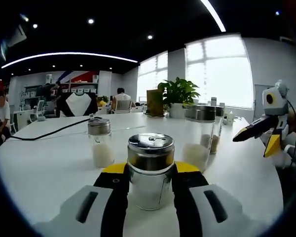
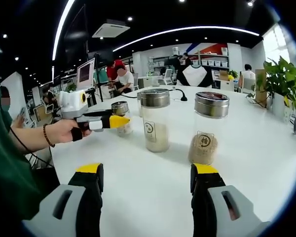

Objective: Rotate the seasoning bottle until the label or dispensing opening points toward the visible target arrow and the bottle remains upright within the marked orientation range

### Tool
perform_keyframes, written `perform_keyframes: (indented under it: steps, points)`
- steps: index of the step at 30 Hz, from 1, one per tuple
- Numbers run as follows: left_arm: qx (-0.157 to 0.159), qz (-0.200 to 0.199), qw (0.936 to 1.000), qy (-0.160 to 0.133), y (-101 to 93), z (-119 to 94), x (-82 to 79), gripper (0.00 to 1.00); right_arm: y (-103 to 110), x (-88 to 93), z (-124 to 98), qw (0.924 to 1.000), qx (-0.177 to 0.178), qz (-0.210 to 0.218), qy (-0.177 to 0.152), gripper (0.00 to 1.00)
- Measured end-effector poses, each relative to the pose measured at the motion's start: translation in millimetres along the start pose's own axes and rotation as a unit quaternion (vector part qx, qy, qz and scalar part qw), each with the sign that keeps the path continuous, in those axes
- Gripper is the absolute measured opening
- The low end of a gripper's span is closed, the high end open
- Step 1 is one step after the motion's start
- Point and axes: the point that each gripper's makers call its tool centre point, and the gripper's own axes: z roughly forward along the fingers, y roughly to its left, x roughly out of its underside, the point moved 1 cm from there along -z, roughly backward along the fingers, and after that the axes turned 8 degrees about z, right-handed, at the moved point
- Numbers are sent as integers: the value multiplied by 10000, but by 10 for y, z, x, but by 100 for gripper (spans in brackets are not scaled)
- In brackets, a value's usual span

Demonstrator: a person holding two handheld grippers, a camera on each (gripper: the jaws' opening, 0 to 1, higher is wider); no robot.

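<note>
Bottle (image 1: 150, 170) is standing upright, your left gripper (image 1: 150, 190) clasping it, while your right gripper (image 2: 147, 190) is hanging released, well apart.

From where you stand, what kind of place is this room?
Probably an open-plan office: a long white table with seasoning bottles, a computer monitor where people sit, shelves on the far wall, and a potted plant by big windows.

Open-plan office, apparently. Long white table (image 1: 44, 163), desk monitors (image 2: 85, 74), seated people (image 2: 122, 79), shelving (image 2: 207, 63) along the back wall. Ceiling light strips (image 1: 64, 55), large windows (image 1: 219, 69).
</note>
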Motion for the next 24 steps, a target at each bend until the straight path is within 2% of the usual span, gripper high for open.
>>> perform_keyframes:
  steps: [10,24]
  points:
    - [510,78,9987,-33,-47,7,-3,35,14,-3,9,10000,-3,-9,12,73]
    - [1227,183,9923,-56,-81,30,-15,35,13,6,1,10000,15,-8,22,73]
